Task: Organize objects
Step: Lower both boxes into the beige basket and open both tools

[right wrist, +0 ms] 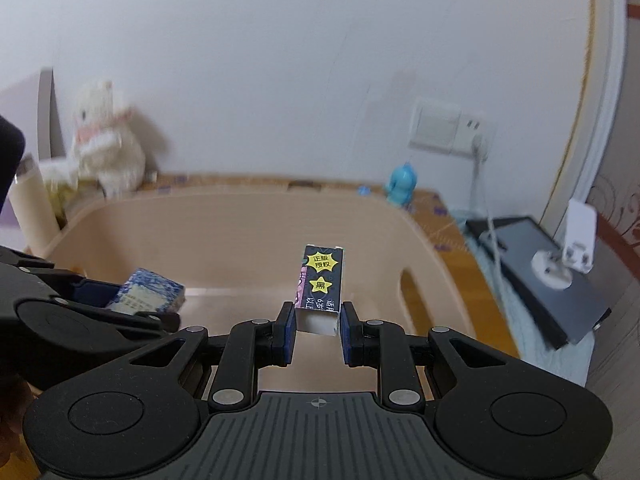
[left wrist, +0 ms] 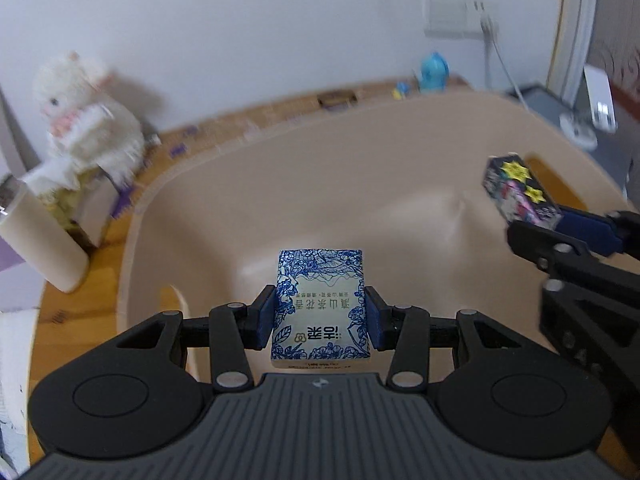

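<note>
My left gripper (left wrist: 320, 316) is clamped on the blue-and-white packet (left wrist: 321, 306), its blue pads pressed against the packet's two long sides, and I hold it above the hollow of the beige bin (left wrist: 192, 216), toward the bin's near wall. My right gripper (right wrist: 318, 326) pinches the dark slim box (right wrist: 322, 286) at its open near end, the rest of the box jutting forward over the same bin, closer to the bin's right handle slot (right wrist: 408, 292) than to its middle. I judge this to be the drop-off step: both items are carried and poised over the bin, neither yet let go. The next move, as I read it, calls for lowering each one nearer the bin floor and parting the fingers so the items land flat, keeping the two grippers from bumping since they sit near each other. The packet looks like soft, glossy wrapped paper, a plump cushion shape printed with blue flowers; it may squash a little. The box is thin card, a rectangular tube with yellow star stickers, light and easily crushed. The bin is smooth moulded plastic with rounded corners. Beyond the bin's far rim a fluffy white plush toy (right wrist: 106, 140) stands to the left and a small blue figurine (right wrist: 402, 184) to the right, on a wooden top (left wrist: 80, 308).
</note>
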Motion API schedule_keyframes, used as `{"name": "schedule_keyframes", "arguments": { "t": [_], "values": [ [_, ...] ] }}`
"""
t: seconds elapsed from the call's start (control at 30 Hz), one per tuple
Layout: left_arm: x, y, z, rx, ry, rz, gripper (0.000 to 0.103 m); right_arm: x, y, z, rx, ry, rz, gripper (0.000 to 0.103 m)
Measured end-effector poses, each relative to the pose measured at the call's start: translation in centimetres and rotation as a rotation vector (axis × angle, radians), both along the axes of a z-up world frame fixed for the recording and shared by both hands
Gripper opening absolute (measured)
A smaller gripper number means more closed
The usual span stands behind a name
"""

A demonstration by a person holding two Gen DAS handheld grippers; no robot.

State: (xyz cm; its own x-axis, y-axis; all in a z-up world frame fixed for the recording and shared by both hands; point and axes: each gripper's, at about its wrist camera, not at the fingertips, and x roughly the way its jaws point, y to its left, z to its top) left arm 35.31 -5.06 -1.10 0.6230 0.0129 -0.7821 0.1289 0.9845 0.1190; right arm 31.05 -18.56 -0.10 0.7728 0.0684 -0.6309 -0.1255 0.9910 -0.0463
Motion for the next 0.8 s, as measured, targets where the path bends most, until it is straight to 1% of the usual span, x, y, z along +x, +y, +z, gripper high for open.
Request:
{"name": "schedule_keyframes", "arguments": {
  "t": [0.1,0.13,0.17,0.2,0.23,0.27,0.33,0.37,0.4,0.47,0.53,0.63,0.73,0.8],
  "values": [
    [0.0,-0.1,0.1,-0.002,0.018,-0.007,0.048,0.6,0.0,-1.1,0.018,0.067,0.006,0.021],
    [-0.1,-0.1,0.2,0.003,0.023,-0.004,0.048,0.6,-0.1,-1.3,0.023,0.073,0.004,0.022],
    [-0.2,-0.1,0.4,0.001,0.017,-0.003,0.049,0.4,-0.2,-1.4,0.024,0.073,0.001,0.025],
    [-0.5,0.0,0.6,0.004,0.007,-0.001,0.052,0.2,-0.2,-1.4,0.023,0.067,-0.004,0.034],
    [-0.6,0.1,0.9,0.009,-0.006,0.007,0.064,-0.1,-0.3,-1.2,0.024,0.051,-0.009,0.04],
    [-0.8,0.2,1.4,0.008,-0.025,0.02,0.073,-0.4,-0.5,-0.8,0.029,0.035,-0.012,0.044],
    [-1.5,0.7,2.5,-0.001,-0.077,0.055,0.075,-1.2,-0.9,0.0,0.03,0.002,-0.038,0.069],
    [-1.7,1.0,2.9,-0.009,-0.091,0.063,0.077,-1.6,-1.2,0.5,0.036,-0.019,-0.041,0.073],
    [-2.0,1.3,3.4,-0.023,-0.099,0.067,0.079,-2.1,-1.4,0.9,0.046,-0.039,-0.039,0.075],
    [-2.8,2.0,4.5,-0.044,-0.126,0.079,0.086,-2.9,-1.9,1.8,0.05,-0.062,-0.042,0.075],
    [-3.6,2.2,5.7,-0.038,-0.158,0.085,0.087,-3.9,-2.0,2.6,0.041,-0.091,-0.051,0.077],
    [-5.1,2.6,6.9,-0.034,-0.179,0.08,0.087,-5.3,-2.4,3.8,0.043,-0.128,-0.055,0.081],
    [-6.7,3.0,7.4,-0.036,-0.192,0.081,0.087,-7.0,-2.6,4.7,0.052,-0.155,-0.056,0.085],
    [-8.0,3.3,7.5,-0.044,-0.195,0.08,0.087,-8.2,-2.8,5.0,0.051,-0.167,-0.054,0.086]
  ]
}}
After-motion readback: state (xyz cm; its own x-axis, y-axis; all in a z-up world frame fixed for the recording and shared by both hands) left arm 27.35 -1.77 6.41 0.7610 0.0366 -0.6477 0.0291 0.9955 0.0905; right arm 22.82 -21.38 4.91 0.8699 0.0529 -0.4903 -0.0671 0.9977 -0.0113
